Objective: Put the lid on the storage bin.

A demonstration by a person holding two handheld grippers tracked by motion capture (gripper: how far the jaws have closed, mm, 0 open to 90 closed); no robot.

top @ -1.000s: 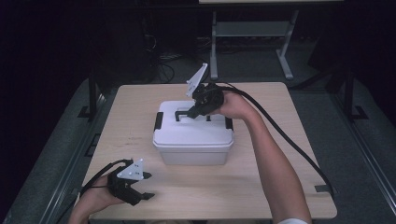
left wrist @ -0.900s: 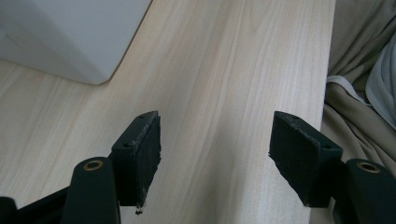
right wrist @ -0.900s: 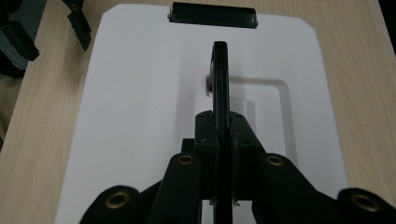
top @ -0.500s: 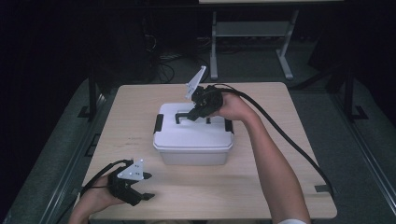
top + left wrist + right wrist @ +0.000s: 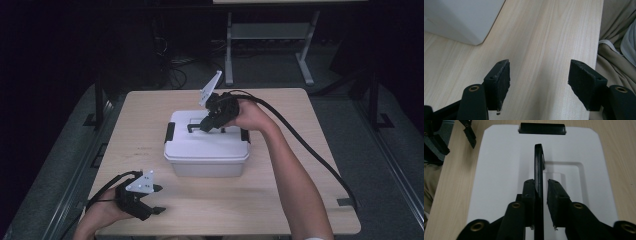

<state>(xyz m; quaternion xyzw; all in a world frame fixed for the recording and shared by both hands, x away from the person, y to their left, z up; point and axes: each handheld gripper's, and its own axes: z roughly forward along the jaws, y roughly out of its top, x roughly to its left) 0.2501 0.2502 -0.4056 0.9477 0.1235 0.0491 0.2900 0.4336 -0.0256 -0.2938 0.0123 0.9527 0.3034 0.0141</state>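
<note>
box (image 5: 207, 152) on table (image 5: 300, 200), mid-table | carry handle (image 5: 538, 167) upright on lid (image 5: 499, 170), between right gripper (image 5: 541, 192) jaws | latch (image 5: 542, 128) at lid's far end in right gripper view | left gripper (image 5: 150, 200) near table's front-left corner, well apart from box

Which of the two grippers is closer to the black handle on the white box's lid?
Right. The right gripper has the raised handle between its just-opening jaws; the left gripper sits at the table's near edge.

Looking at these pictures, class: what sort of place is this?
Probably a lab or recording room: a bare wooden table with one white lidded box, handheld cabled grippers, dark surroundings and a metal stand behind.
</note>
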